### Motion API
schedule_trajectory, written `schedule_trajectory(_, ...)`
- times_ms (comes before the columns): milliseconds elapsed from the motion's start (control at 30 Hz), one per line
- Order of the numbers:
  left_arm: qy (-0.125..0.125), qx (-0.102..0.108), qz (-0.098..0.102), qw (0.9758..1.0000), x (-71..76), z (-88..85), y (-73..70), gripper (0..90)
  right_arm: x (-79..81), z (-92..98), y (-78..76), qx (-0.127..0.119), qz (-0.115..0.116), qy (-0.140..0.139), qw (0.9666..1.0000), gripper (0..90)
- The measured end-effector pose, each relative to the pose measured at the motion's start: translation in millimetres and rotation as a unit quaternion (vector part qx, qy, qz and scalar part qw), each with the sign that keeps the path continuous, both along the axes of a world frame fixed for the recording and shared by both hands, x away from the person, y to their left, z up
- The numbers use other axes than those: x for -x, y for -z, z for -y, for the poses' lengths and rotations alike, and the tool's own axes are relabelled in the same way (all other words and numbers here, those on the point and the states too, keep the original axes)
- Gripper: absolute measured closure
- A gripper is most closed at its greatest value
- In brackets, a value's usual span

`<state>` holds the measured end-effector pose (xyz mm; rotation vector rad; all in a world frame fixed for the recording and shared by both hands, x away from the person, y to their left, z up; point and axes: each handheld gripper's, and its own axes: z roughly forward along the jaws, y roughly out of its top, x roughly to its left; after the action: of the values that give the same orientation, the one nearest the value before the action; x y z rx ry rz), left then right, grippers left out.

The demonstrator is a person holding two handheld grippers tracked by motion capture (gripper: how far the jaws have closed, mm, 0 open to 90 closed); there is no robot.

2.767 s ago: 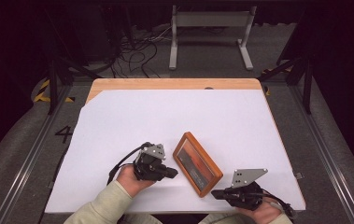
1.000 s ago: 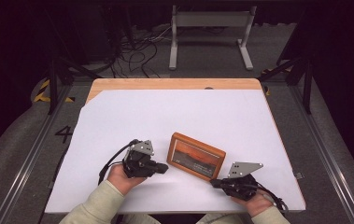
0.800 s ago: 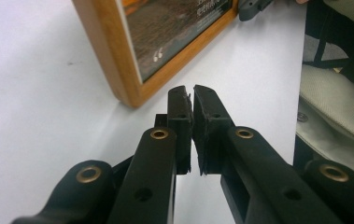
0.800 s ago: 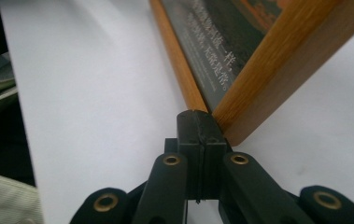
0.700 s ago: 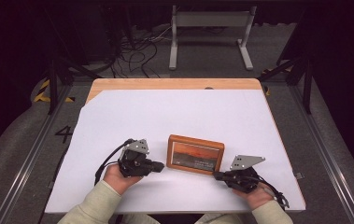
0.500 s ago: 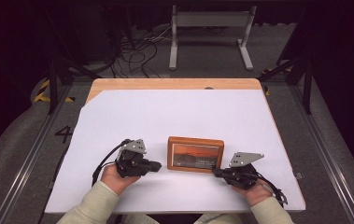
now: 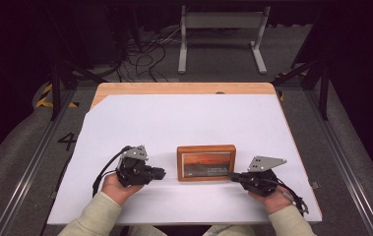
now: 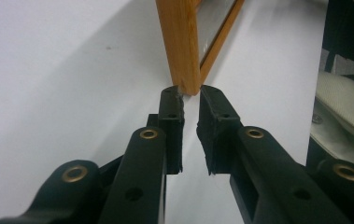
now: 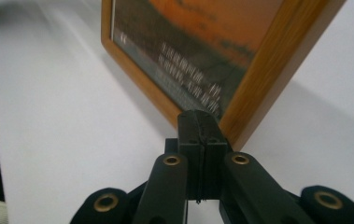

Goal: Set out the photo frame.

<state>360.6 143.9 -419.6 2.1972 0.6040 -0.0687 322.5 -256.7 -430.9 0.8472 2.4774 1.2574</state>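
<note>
High view: orange wooden picture frame (image 7: 206, 162) squared up at table's 6 o'clock, between grippers. Left gripper (image 7: 160, 173) at frame's 9 o'clock, jaws just opening, slightly apart, nothing clamped. Right gripper (image 7: 234, 177) at 4 o'clock, jaws together, tips against frame's corner. Step: aligning. Next, probably: back both off without nudging frame.

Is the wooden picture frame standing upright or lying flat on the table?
Upright, it seems. In the left gripper view the picture frame rises on edge from the white table, and the right gripper view shows its face standing up.
</note>
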Motion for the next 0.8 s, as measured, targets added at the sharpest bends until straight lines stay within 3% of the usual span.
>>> schedule_trajectory(100,-0.009,0.002,0.009,0.9999,2.5,-4.0,-3.1,73.8,0.9,6.0,-12.5,-0.001,0.020,0.002,0.9998,86.9)
schedule_trajectory(133,-0.022,0.008,0.018,0.9996,3.4,-10.4,-7.2,72.9,-0.2,13.5,-23.9,-0.005,0.035,0.001,0.9994,78.7)
schedule_trajectory(200,-0.025,0.010,0.022,0.9994,3.3,-12.6,-9.0,71.8,-0.3,16.4,-27.4,-0.004,0.044,0.003,0.9990,77.7)
schedule_trajectory(333,-0.043,0.012,0.033,0.9985,3.1,-21.4,-14.6,66.5,-3.0,28.9,-36.3,-0.003,0.062,0.013,0.9980,66.3)
schedule_trajectory(633,-0.087,0.013,0.048,0.9950,0.3,-48.2,-16.4,58.3,-12.8,50.9,-42.5,-0.002,0.056,0.025,0.9981,49.9)
schedule_trajectory(800,-0.107,0.009,0.054,0.9928,-0.8,-61.0,-14.6,54.2,-17.9,63.7,-41.2,-0.007,0.058,0.053,0.9969,37.4)
